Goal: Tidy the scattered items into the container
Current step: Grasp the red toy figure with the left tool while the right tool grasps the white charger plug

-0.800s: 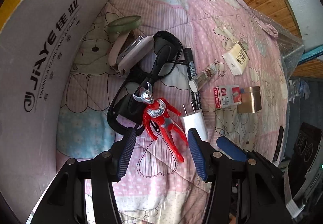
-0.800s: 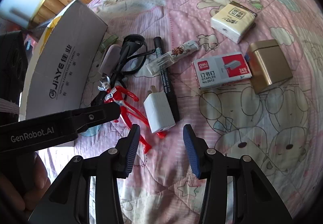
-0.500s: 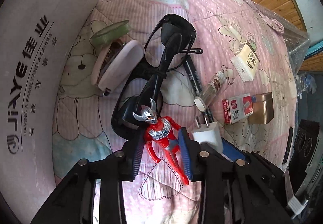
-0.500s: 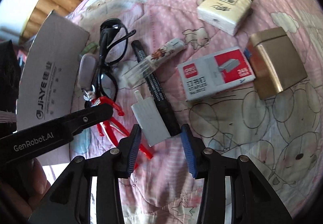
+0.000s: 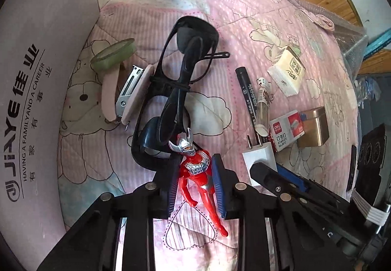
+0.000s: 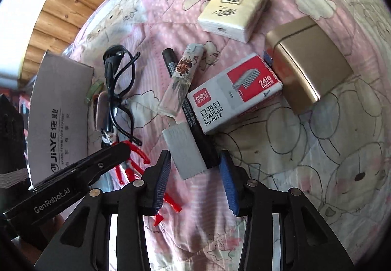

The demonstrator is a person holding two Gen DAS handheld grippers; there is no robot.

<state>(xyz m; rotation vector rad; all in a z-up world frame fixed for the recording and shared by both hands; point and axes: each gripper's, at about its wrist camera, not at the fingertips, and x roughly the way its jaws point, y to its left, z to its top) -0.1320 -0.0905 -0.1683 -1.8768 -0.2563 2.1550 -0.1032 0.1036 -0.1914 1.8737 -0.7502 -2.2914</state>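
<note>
A small toy figure (image 5: 195,173) in glossy red with a silver horned head and silver chest plate lies on its back on the pink bear-print quilt (image 5: 244,14), just below the centre of the left wrist view. The left gripper (image 5: 194,184) has its two blue-padded fingers pressed against either side of the figure's body, legs trailing out toward the bottom of the frame. Just above its head lies a pair of black glasses (image 5: 180,90), folded arms crossing the lenses. Along the left edge stands a grey cardboard box (image 5: 36,99) printed with dark lettering; its inside cannot be seen from here. In the right wrist view, the right gripper (image 6: 195,181) hovers with its fingers spread apart around the near end of a white charger plug (image 6: 184,150), with a black marker (image 6: 195,124) lying against the plug's right side. Farther up lie a red and white staples box (image 6: 232,97), a closed gold tin (image 6: 308,63) and a tissue packet (image 6: 232,11).
</note>
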